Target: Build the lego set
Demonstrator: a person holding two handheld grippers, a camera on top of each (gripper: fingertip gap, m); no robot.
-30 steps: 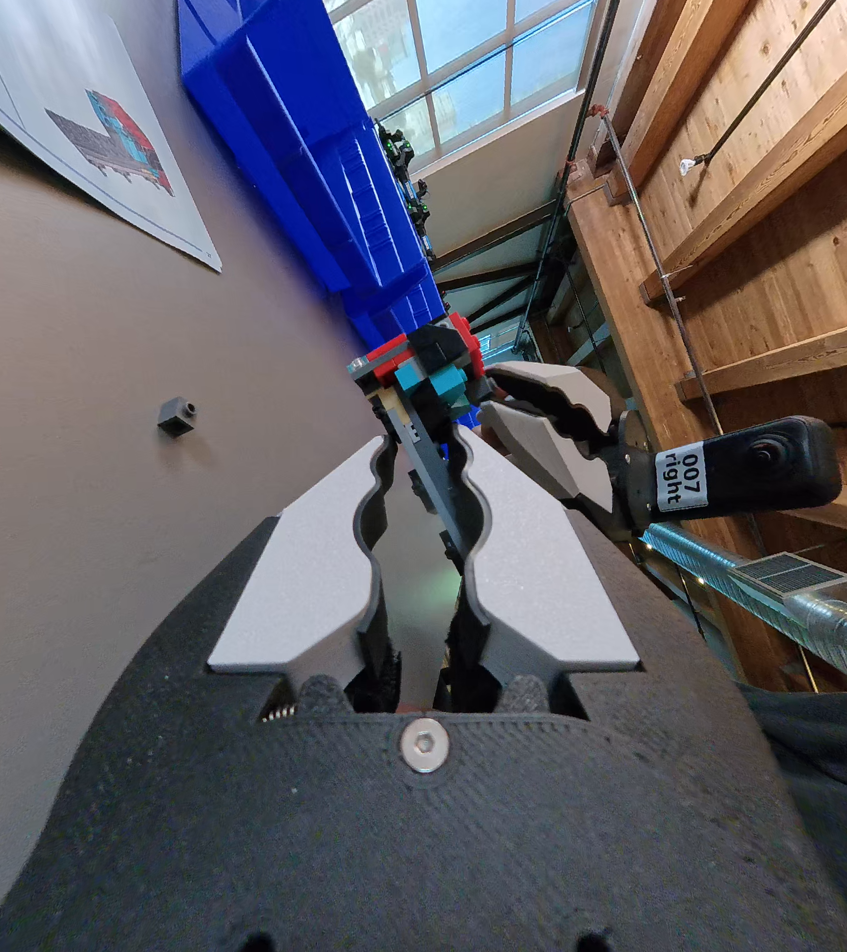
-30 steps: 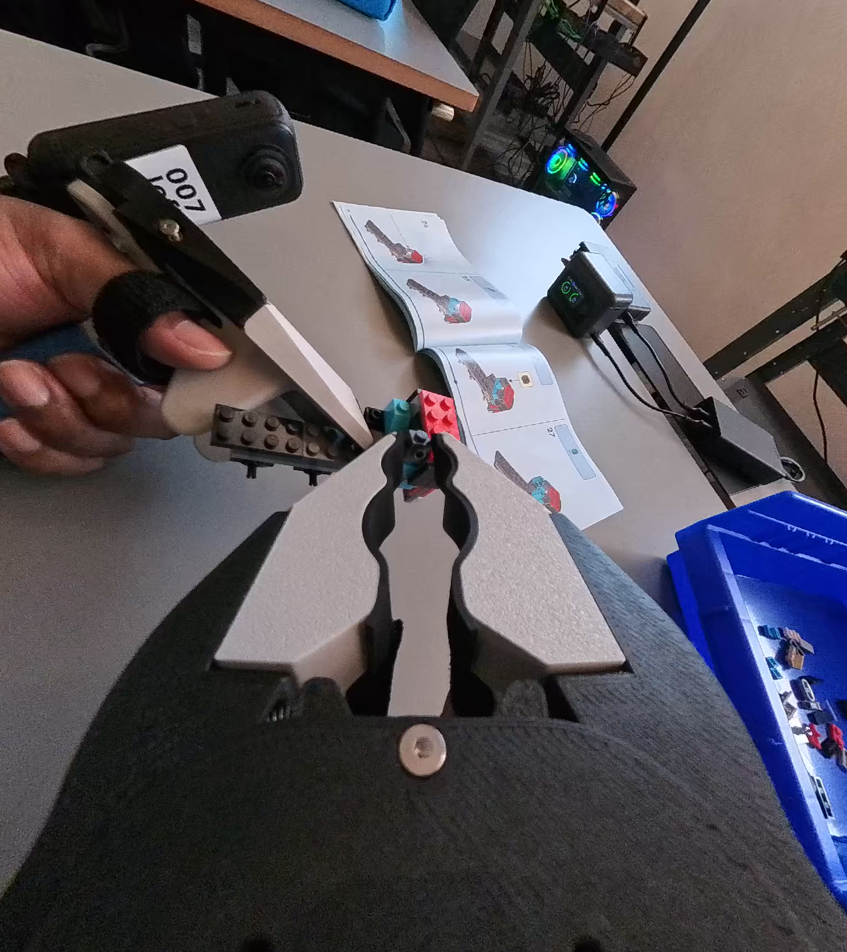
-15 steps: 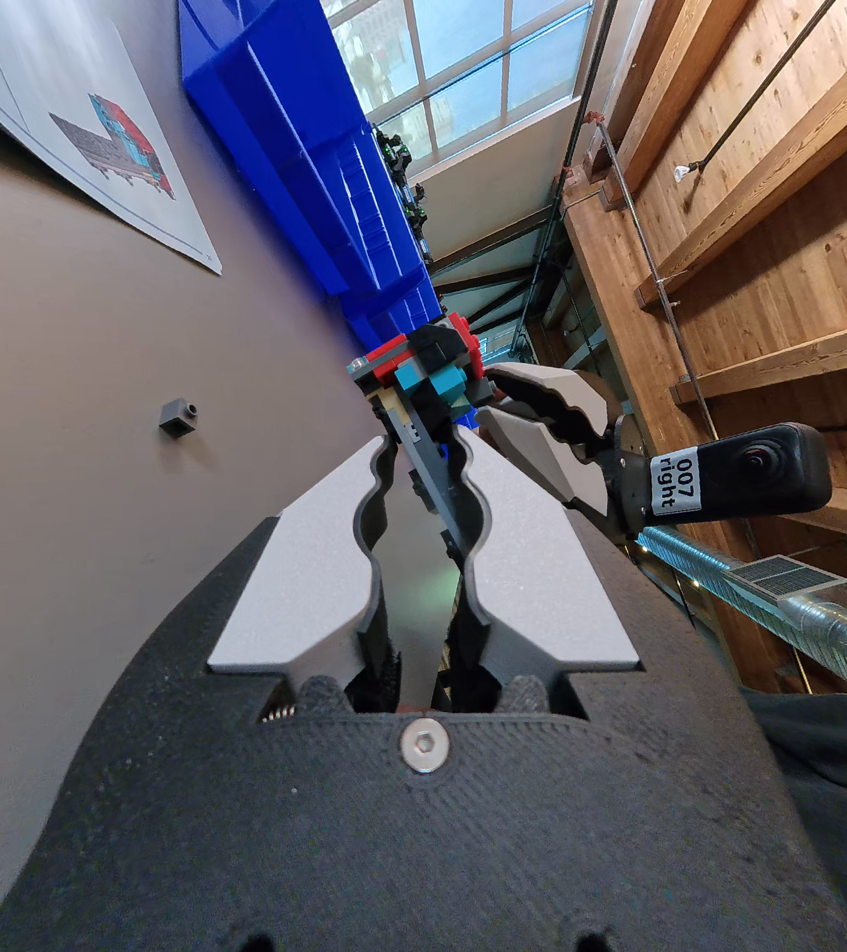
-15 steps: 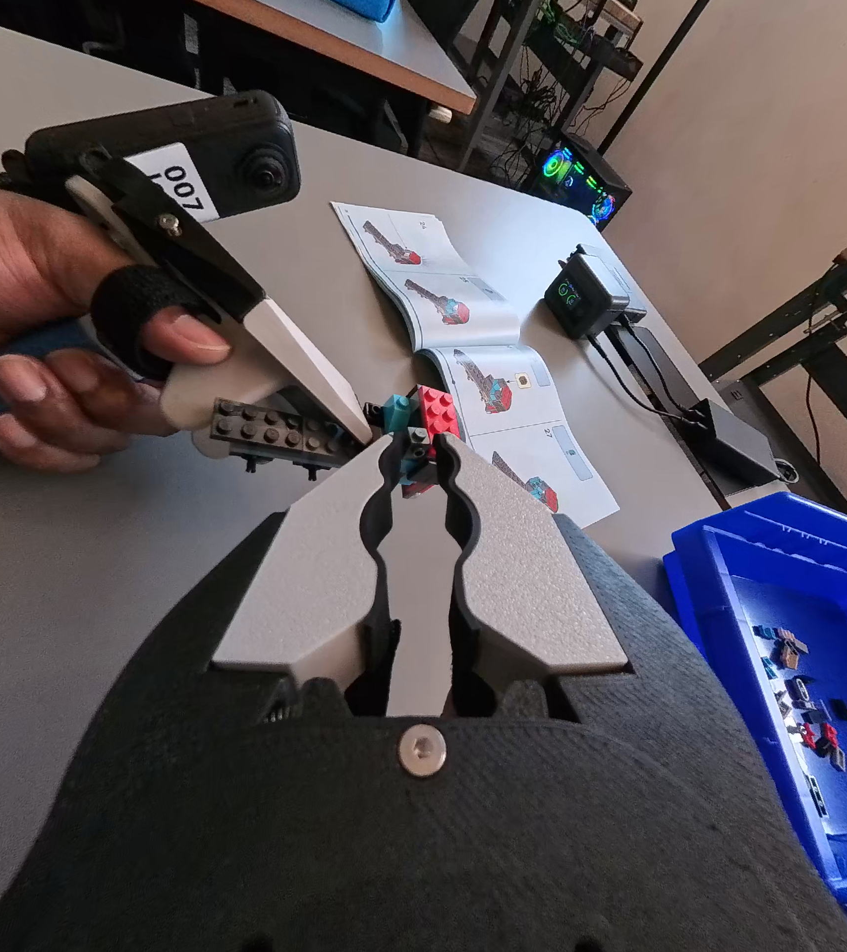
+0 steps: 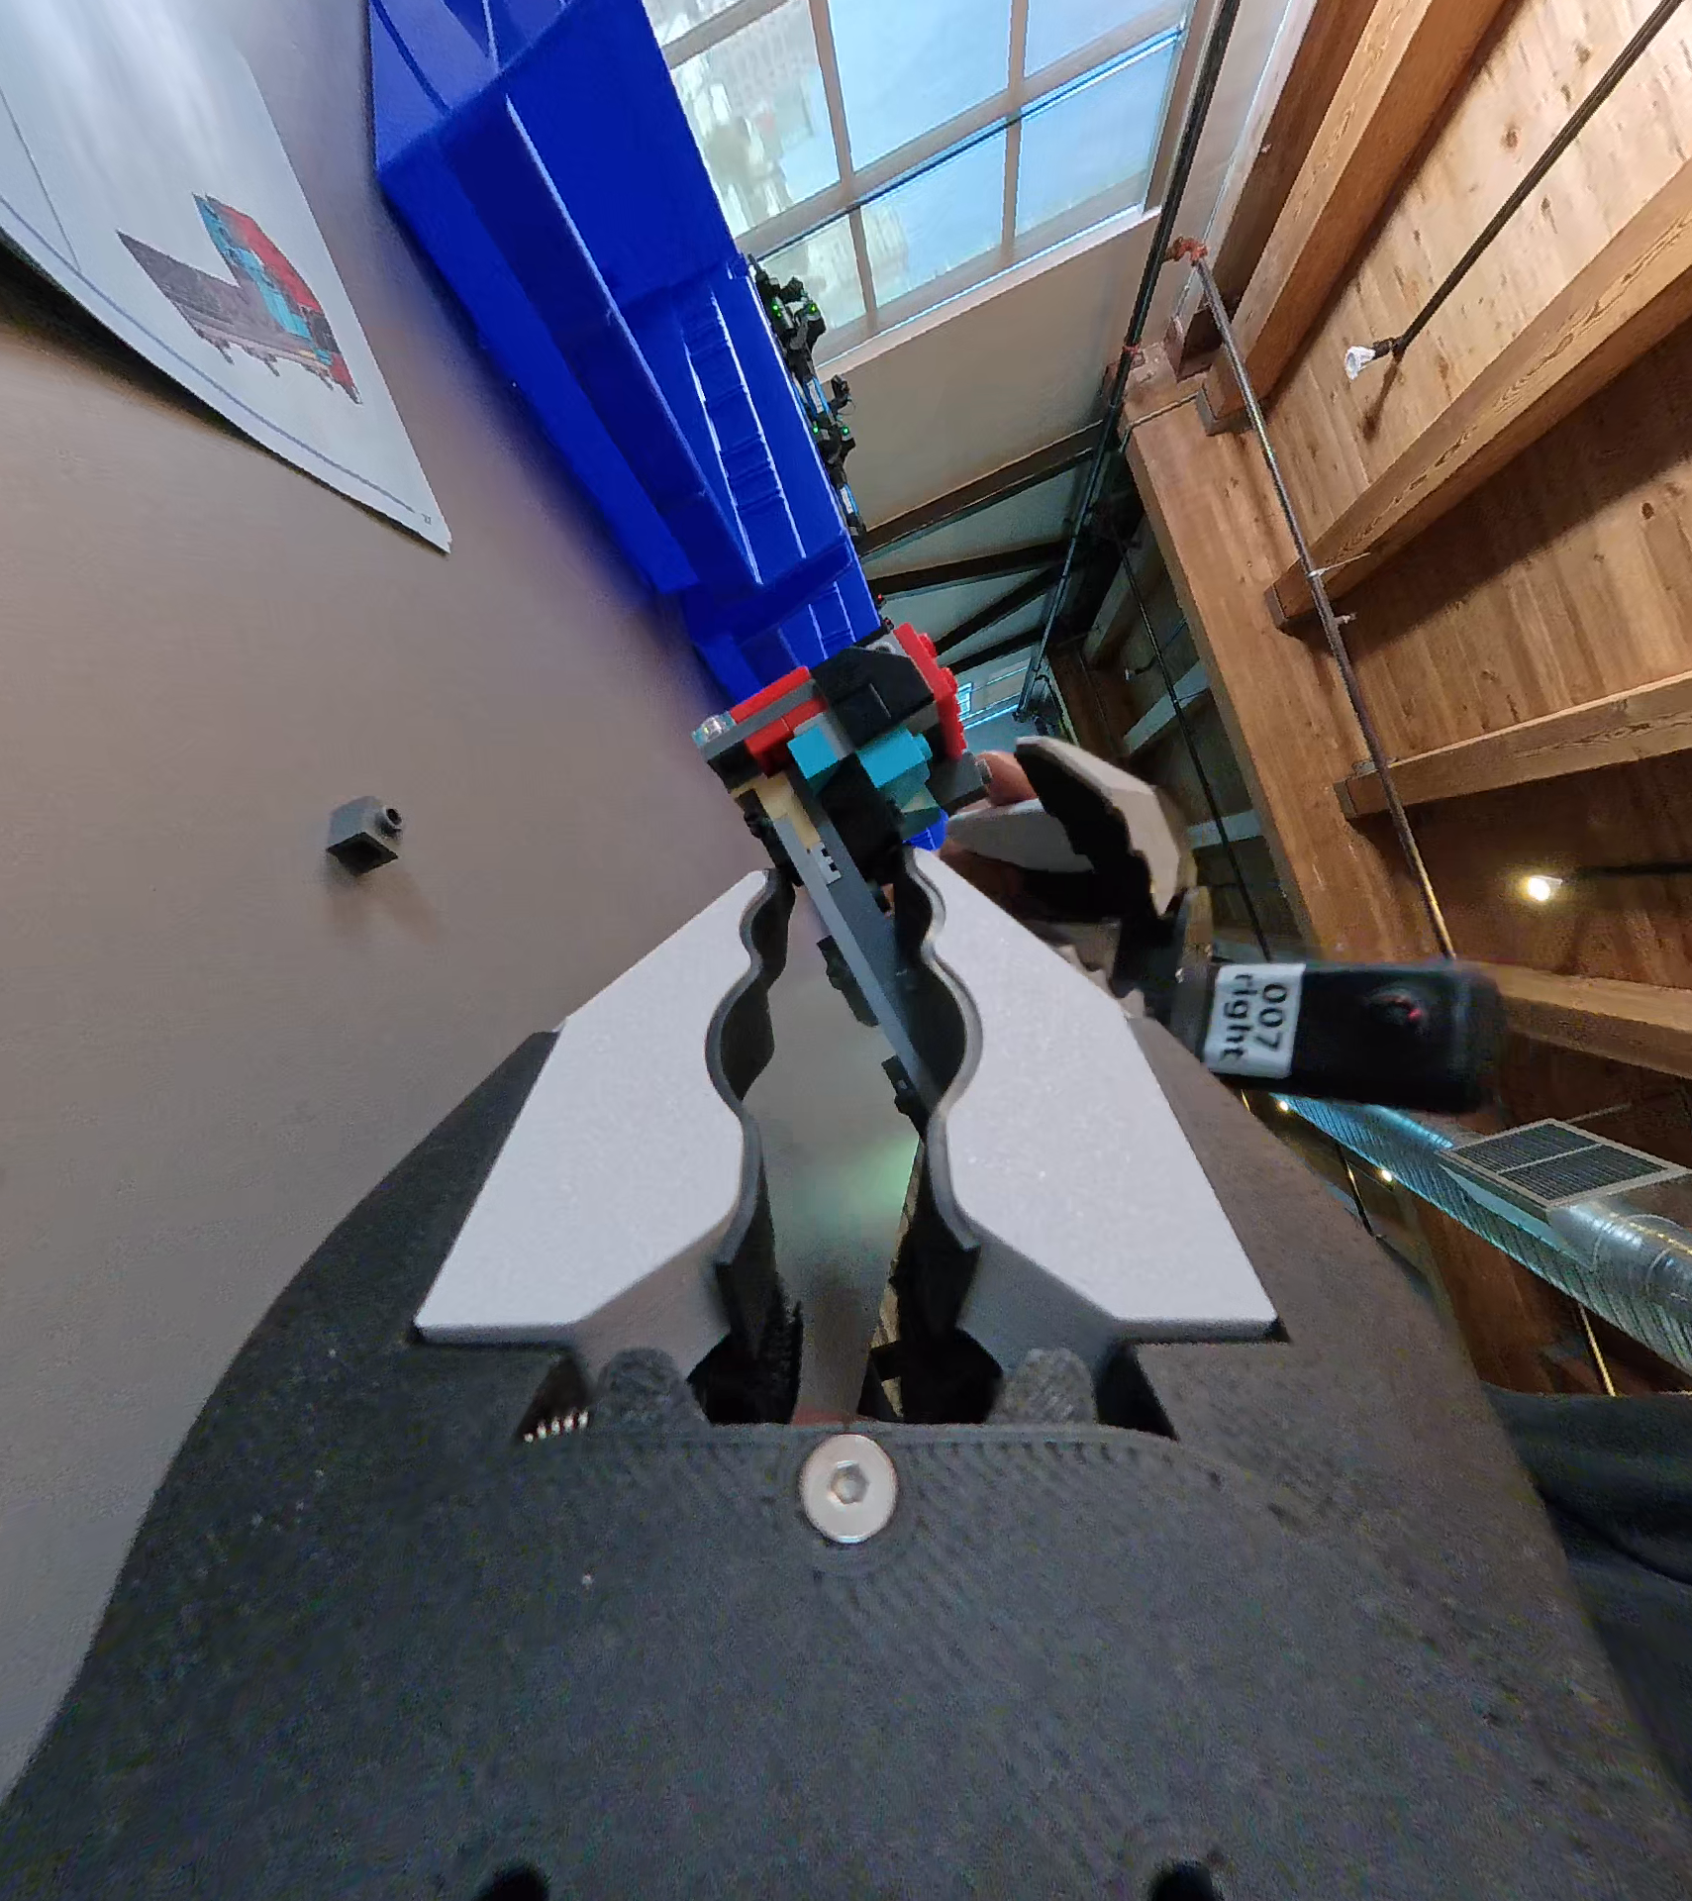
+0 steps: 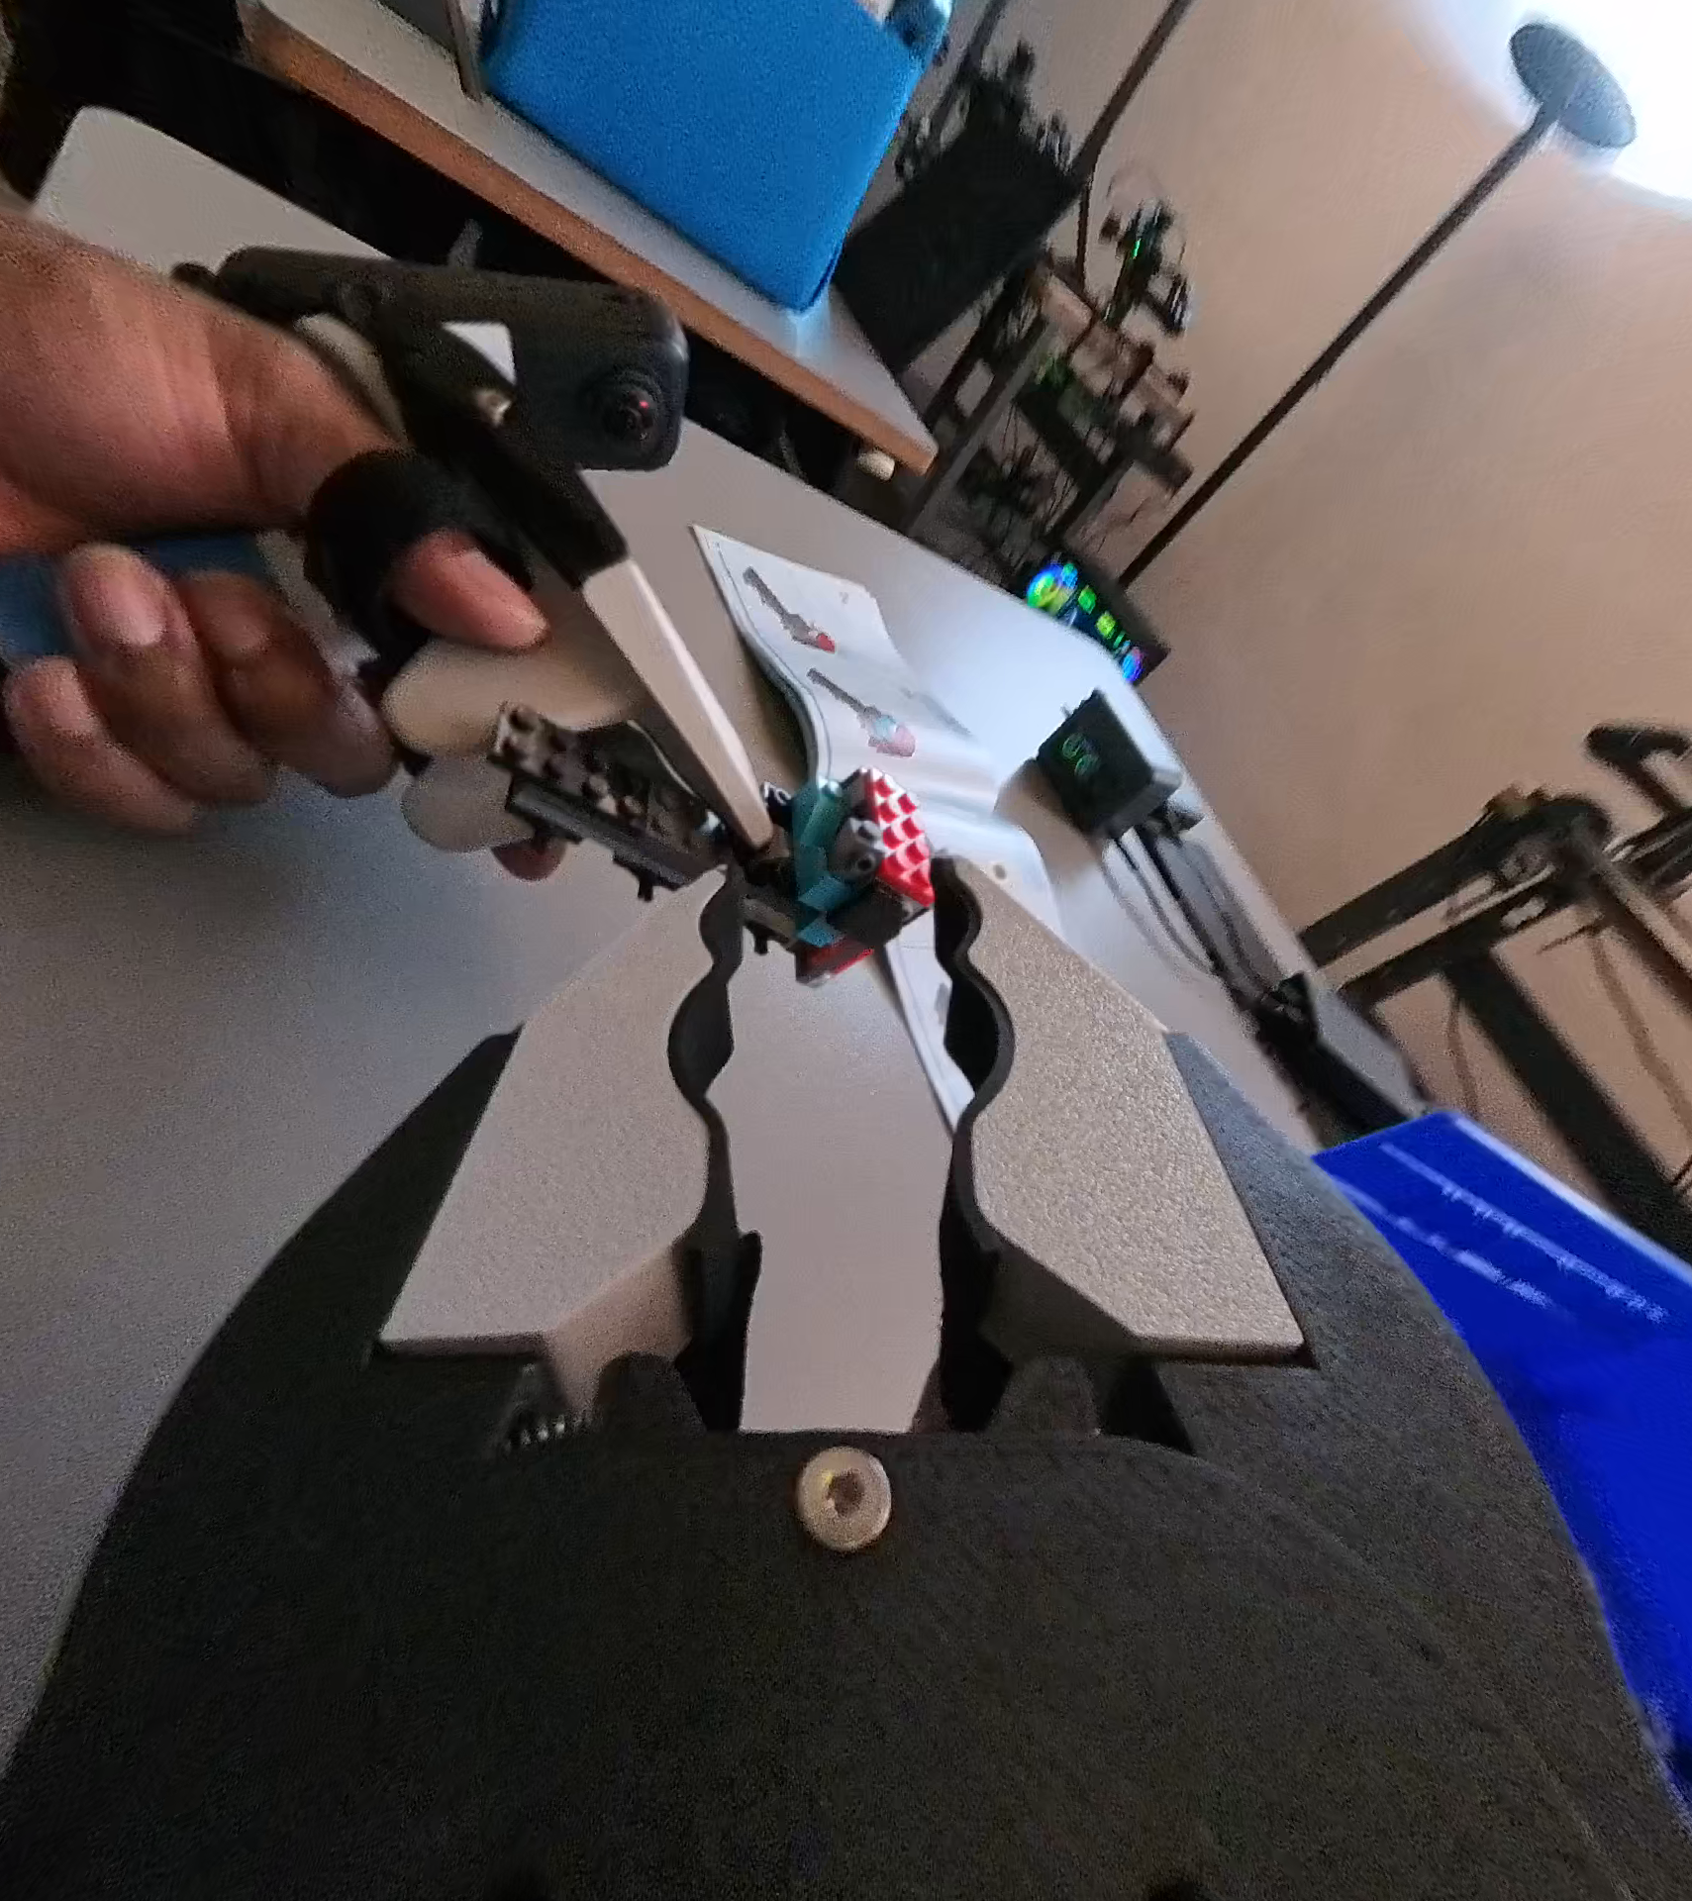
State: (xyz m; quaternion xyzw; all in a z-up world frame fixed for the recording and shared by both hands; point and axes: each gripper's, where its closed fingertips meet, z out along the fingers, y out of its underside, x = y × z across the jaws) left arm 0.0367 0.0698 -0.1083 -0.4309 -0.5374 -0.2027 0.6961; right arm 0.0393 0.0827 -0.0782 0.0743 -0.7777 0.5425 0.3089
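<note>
Left gripper [image 5: 847,895] is clamped on the lego model [image 5: 836,782], whose long dark plate runs from 5 toward 11 o'clock, the red and teal block end pointing away. Right gripper [image 6: 836,890] has its fingers spread, with the model between the tips; contact is hard to tell through the blur. A loose grey brick [image 5: 363,828] sits at 9 o'clock on the table [image 5: 152,823]; the blue bin [image 6: 1592,1368] is cut off.

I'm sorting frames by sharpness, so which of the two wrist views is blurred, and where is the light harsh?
Right wrist view: motion-smeared throughout, the hand, the blue bin and the background racks all soft, with a blown-out white patch top right. Left wrist view: mostly sharp on the lego model and the loose grey brick; only the right gripper is blurred, and the window is bright.
</note>
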